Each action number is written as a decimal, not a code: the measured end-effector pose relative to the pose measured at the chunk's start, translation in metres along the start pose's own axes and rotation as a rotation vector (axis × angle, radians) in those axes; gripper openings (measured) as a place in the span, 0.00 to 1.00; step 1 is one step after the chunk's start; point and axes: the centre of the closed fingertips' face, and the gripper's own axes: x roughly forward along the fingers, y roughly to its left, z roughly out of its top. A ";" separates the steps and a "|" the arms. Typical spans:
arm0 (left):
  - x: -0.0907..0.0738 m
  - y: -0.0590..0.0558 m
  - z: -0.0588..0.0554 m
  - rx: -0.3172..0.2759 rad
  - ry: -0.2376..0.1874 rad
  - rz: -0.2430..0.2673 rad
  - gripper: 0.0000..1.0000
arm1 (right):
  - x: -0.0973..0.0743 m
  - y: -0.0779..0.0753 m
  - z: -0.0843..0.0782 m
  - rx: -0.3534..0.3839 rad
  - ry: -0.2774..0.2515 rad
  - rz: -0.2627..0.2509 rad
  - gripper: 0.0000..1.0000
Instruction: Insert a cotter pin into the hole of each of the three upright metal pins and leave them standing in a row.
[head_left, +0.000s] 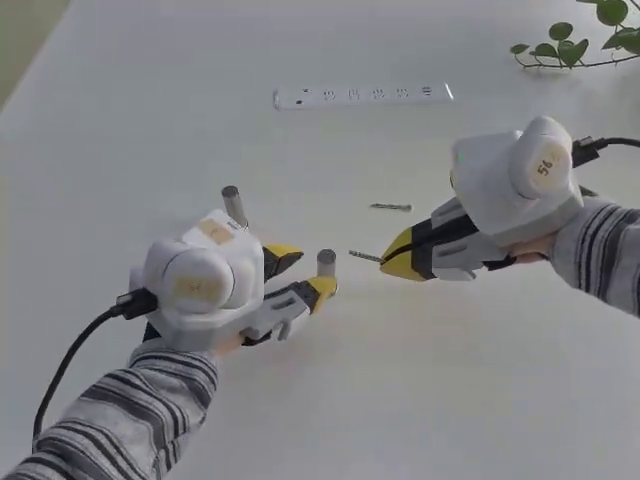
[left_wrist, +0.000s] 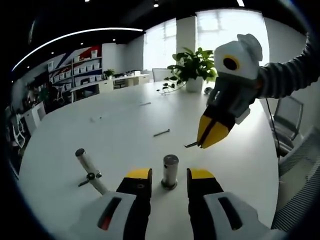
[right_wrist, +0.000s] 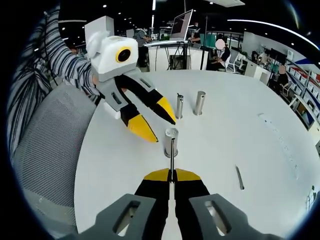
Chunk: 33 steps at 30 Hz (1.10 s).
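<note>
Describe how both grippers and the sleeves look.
The left gripper and right gripper each have white rounded housings, black jaws with yellow tips and a black cable at the back. The right bears a round numbered label. Sleeves are grey-and-white striped.

Both grippers are the same build: rounded white housing, black jaws, yellow tips. The left gripper (head_left: 312, 272) has a round tan sticker (head_left: 197, 285) on its back (print unreadable) and a black left cable (head_left: 70, 355) coming out of its rear. The right gripper (head_left: 390, 262) has a round numbered sticker (head_left: 545, 168) reading 56 and a black right cable (head_left: 612, 142). The left sleeve (head_left: 130, 425) and right sleeve (head_left: 600, 245) are grey knit with dark stripes.
</note>
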 end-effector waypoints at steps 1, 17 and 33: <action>0.001 0.001 -0.002 -0.001 0.005 0.003 0.24 | 0.001 0.001 -0.002 -0.018 0.014 0.004 0.00; 0.020 0.000 -0.020 -0.009 0.068 0.008 0.20 | 0.010 -0.006 -0.008 -0.087 0.067 0.026 0.00; 0.027 0.002 -0.022 -0.038 0.070 0.008 0.14 | 0.018 -0.008 -0.001 -0.146 0.086 0.055 0.00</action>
